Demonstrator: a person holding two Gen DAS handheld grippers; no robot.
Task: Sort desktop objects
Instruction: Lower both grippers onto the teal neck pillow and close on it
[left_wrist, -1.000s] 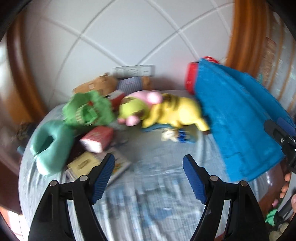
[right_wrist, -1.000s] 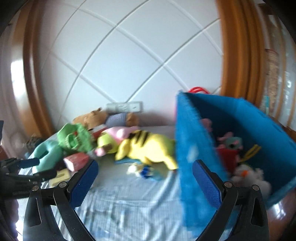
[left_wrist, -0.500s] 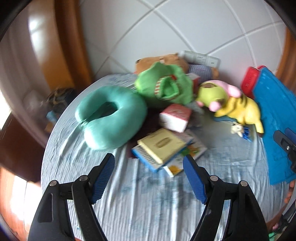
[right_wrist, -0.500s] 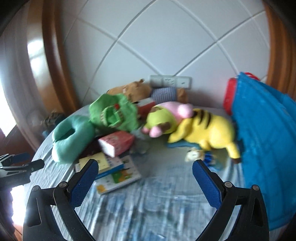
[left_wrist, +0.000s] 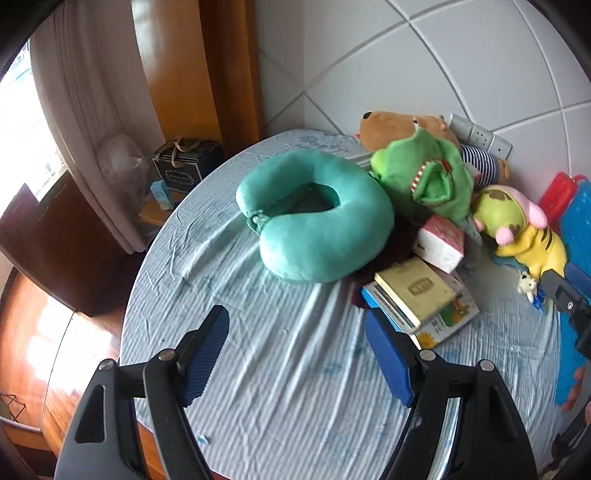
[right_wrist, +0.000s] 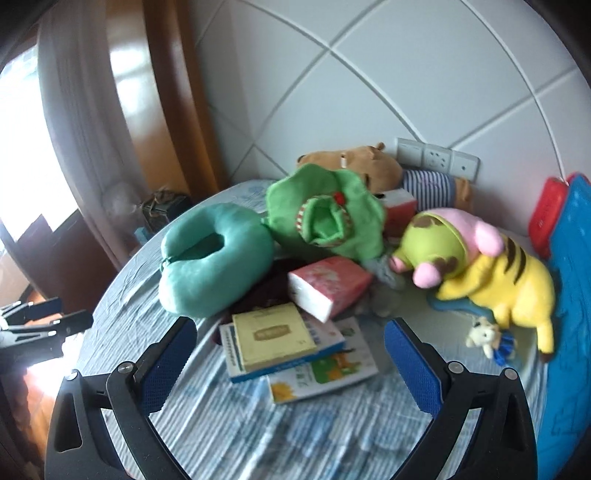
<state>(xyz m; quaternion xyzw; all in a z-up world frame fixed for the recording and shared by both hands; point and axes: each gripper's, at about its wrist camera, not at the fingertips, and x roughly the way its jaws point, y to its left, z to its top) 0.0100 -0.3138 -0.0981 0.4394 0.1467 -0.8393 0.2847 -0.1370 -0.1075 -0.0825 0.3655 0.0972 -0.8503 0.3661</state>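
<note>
A round table with a striped blue cloth (left_wrist: 280, 373) holds a pile of things. A teal neck pillow (left_wrist: 317, 218) (right_wrist: 210, 254) lies at the left. A green plush (left_wrist: 428, 177) (right_wrist: 328, 218), a brown bear (right_wrist: 354, 166), a yellow tiger plush (right_wrist: 506, 280) and a pink tissue pack (right_wrist: 328, 288) lie behind a stack of books (left_wrist: 417, 295) (right_wrist: 288, 343). My left gripper (left_wrist: 295, 358) is open above the bare cloth. My right gripper (right_wrist: 288, 365) is open just in front of the books.
A blue fabric bin (right_wrist: 569, 295) stands at the table's right edge with a red case (right_wrist: 546, 214) behind it. A small white toy (right_wrist: 484, 336) lies by the tiger. A tiled wall with sockets (right_wrist: 439, 158) is behind. A dark box (left_wrist: 184, 166) sits beyond the left edge.
Both grippers have swung left, away from the blue bin. The neck pillow and books have come toward the middle of both views. Both grippers stay open.
</note>
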